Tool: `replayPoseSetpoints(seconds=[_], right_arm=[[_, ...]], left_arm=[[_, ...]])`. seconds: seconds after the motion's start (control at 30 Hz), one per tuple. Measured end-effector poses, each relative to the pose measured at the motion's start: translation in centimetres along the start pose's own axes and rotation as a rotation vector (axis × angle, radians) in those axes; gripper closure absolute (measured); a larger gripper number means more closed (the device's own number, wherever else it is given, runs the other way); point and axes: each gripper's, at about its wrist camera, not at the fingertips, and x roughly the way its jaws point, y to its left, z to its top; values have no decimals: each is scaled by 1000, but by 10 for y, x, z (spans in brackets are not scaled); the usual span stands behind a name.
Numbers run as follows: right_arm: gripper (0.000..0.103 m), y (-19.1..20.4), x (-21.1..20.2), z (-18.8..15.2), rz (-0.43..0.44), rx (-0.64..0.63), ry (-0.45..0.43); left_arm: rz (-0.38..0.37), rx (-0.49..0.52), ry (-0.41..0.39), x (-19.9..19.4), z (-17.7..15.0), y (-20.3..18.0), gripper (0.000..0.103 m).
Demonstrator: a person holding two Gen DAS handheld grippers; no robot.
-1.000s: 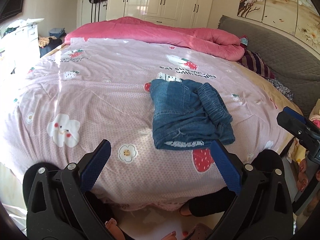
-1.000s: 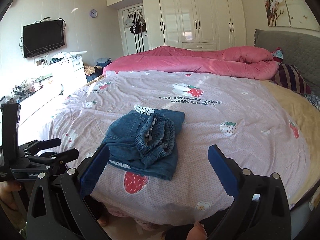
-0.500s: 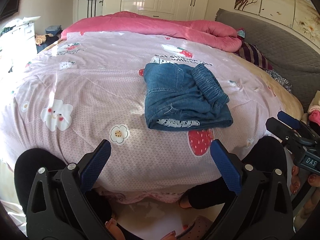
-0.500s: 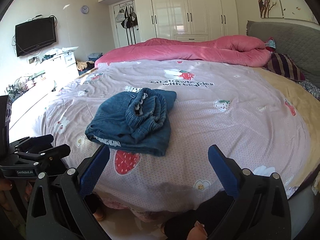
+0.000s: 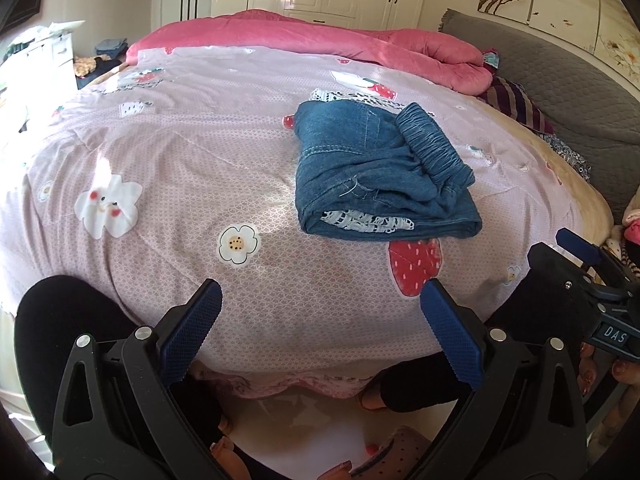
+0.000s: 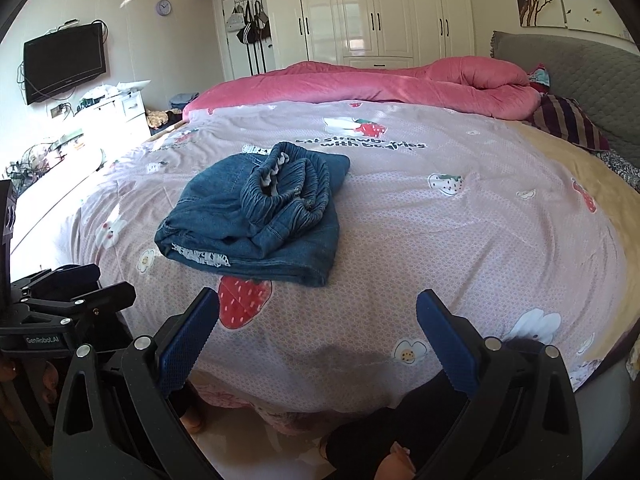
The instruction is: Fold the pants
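Note:
The blue denim pants (image 5: 376, 172) lie folded in a compact bundle on the pink patterned bedspread (image 5: 168, 152), with the elastic waistband on top. They also show in the right wrist view (image 6: 260, 216). My left gripper (image 5: 320, 304) is open and empty, held off the near edge of the bed, short of the pants. My right gripper (image 6: 318, 312) is open and empty, also back from the bed edge. The right gripper shows at the right of the left wrist view (image 5: 576, 256). The left gripper shows at the left of the right wrist view (image 6: 76, 292).
A rolled pink quilt (image 6: 380, 84) lies across the far side of the bed. A striped pillow (image 6: 568, 124) and grey headboard (image 6: 580, 68) are at the right. The person's legs (image 5: 64, 320) stand at the bed's near edge. White wardrobes (image 6: 380, 12) line the back wall.
Both grippers have drawn back and lowered from the bed, so the near bed edge and floor show more. The pants stay folded and have not moved.

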Motion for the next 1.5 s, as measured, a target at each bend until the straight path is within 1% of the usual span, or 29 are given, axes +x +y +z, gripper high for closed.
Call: replayPoseSetpoints(seconds=[0.43, 0.63, 1.5], right_arm=[[5, -1, 2, -2, -13, 5, 15], [5, -2, 3, -1, -16, 9, 19], [5, -1, 3, 0, -18, 4, 17]], left_arm=[[25, 13, 18, 3, -1, -3, 10], [22, 5, 22, 3, -1, -1, 10], [48, 9, 13, -2, 0, -2, 10]])
